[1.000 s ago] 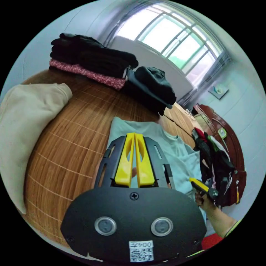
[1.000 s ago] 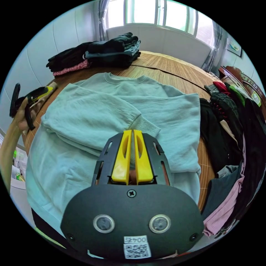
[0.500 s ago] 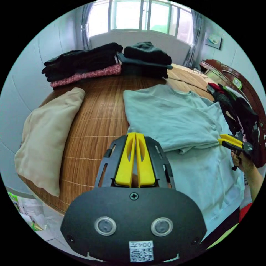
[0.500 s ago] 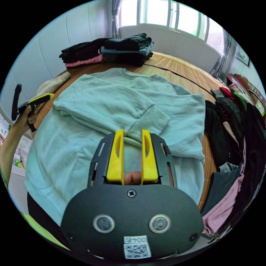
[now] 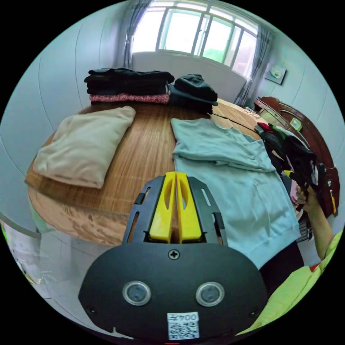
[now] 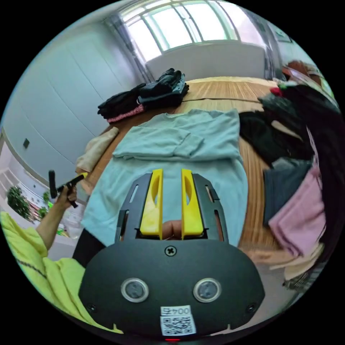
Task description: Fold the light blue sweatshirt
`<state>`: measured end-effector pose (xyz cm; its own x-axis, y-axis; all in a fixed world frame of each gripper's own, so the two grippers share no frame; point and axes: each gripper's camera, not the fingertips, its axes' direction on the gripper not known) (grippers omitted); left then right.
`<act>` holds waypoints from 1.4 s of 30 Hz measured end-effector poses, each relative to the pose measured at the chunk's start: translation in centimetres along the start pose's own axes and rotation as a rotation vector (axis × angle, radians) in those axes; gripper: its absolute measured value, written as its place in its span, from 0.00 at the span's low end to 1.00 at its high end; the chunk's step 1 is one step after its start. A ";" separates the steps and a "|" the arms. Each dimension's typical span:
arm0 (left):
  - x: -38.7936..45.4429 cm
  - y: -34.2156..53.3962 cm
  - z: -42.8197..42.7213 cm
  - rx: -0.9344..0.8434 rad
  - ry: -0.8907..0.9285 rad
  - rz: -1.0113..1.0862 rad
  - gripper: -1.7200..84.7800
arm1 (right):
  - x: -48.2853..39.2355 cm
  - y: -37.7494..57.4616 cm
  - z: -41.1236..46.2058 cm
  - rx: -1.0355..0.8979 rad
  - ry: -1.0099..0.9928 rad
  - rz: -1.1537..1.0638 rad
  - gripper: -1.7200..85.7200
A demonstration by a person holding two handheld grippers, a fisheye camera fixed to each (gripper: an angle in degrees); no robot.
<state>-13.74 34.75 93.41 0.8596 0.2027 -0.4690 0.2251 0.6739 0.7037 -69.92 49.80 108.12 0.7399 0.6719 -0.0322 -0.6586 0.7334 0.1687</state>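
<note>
In the left gripper view the left tongs [image 5: 175,179] sit at lower centre, yellow jaws pressed together with nothing between them, above the near rim of the wooden bench [image 5: 143,151]. At the right edge a hand [image 5: 305,196] with a bare forearm holds the right tongs against the dark clothes pile [image 5: 291,151], over a yellow-green sleeve [image 5: 298,287].

In the right gripper view the right tongs [image 6: 171,179] are at centre, jaws parted and empty, hovering over the hem of the light blue sweatshirt [image 6: 172,169]. At the left edge a hand [image 6: 66,196] grips the left tongs, forearm rising from the yellow-green sleeve.

The sweatshirt lies flat on the bench, collar toward the window, both sleeves folded across the chest, its hem hanging just over the near rim. In the left gripper view it sits right of centre; left of it lies a folded beige garment [image 5: 86,143]. Beyond, folded dark stacks [image 5: 143,86] rest at the far side. Behind them are a pale wall and a wide window [image 5: 197,36].
</note>
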 end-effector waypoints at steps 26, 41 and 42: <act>-13.2 27.9 2.6 -0.241 0.821 -0.490 0.20 | 15.7 27.1 -1.2 -0.035 -0.601 0.698 0.19; -14.7 26.7 3.6 -0.325 0.758 -0.417 0.11 | 15.3 26.1 1.3 -0.104 -0.574 0.576 0.09; -14.7 26.5 3.3 -0.330 0.731 -0.403 0.10 | 15.2 26.1 1.2 -0.112 -0.568 0.565 0.07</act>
<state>-18.88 47.23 120.71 0.2118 0.2326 -0.9492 0.2063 0.9388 0.2760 -75.66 79.05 113.25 0.2283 0.8108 0.5390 -0.9413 0.3253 -0.0906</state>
